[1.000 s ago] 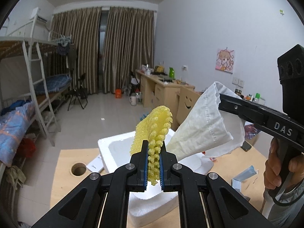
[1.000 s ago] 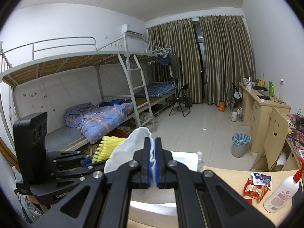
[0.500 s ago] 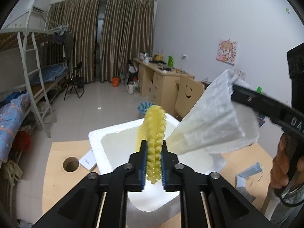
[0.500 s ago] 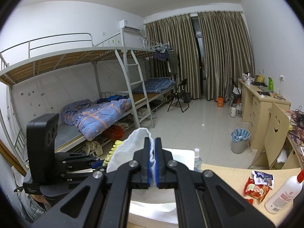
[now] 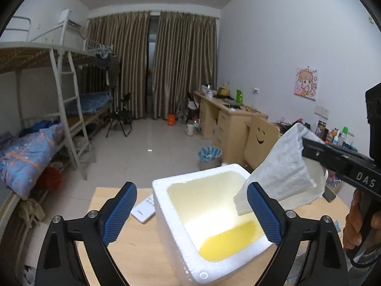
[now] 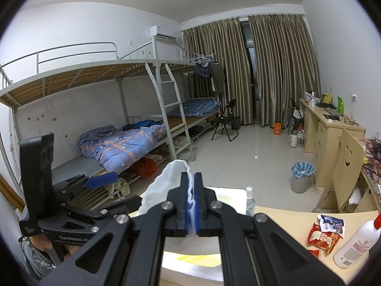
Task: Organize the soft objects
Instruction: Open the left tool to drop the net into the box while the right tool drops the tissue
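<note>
A white foam box (image 5: 164, 205) stands on the wooden table. The yellow soft object (image 5: 228, 243) lies on the bottom of the box. My left gripper (image 5: 191, 214) is open and empty above the box. My right gripper (image 6: 190, 205) is shut on a white cloth (image 6: 164, 186) and holds it in the air over the box's right side; the cloth also shows in the left wrist view (image 5: 283, 174). The box's rim shows below the right gripper (image 6: 228, 191).
A white remote (image 5: 142, 211) lies on the table left of the box. Snack packets (image 6: 326, 231) and a white squeeze bottle (image 6: 357, 243) lie at the table's right. A small spray bottle (image 6: 249, 200) stands behind the box. Bunk beds stand left, desks right.
My left gripper has opened and let go of the yellow soft object, which now lies in the foam box. The right gripper still holds the white cloth.
</note>
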The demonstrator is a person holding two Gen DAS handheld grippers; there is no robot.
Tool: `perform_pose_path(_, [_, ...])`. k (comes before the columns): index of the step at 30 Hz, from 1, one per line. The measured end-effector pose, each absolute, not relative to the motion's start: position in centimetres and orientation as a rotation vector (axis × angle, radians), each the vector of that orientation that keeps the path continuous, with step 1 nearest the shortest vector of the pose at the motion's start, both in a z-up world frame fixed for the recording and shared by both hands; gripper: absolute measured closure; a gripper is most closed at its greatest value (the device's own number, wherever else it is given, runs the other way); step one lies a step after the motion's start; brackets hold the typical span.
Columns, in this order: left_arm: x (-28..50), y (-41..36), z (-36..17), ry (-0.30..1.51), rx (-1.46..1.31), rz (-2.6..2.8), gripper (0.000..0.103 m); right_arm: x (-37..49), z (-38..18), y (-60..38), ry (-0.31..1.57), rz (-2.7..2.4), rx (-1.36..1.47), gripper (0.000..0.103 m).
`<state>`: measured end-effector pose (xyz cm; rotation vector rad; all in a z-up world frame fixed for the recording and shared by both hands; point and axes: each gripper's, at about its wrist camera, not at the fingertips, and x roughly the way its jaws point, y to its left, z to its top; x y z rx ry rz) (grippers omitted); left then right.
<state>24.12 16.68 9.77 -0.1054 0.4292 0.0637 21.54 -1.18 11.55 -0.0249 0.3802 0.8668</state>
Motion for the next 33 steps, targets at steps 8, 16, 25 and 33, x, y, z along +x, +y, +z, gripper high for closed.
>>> perform_pose_path(8, [22.6,17.7,10.4,0.384,-0.088,0.119,0.005,22.0,11.4,0.3,0.404,0.889,-0.042,0.097])
perform_pose_path(16, [21.3,18.7,10.3,0.371,-0.101,0.139,0.005,22.7,10.5,1.9,0.453,0.888,-0.077,0.094])
perform_pose_path(25, [20.9,18.8,10.2,0.370,-0.125,0.134,0.005,23.1,10.3,1.6,0.495,0.845,-0.066,0.047])
perform_pose_path(33, [20.0,18.0,10.6,0.360,-0.120,0.139,0.005,21.4,11.3,0.1,0.463,0.820,-0.064,0.040])
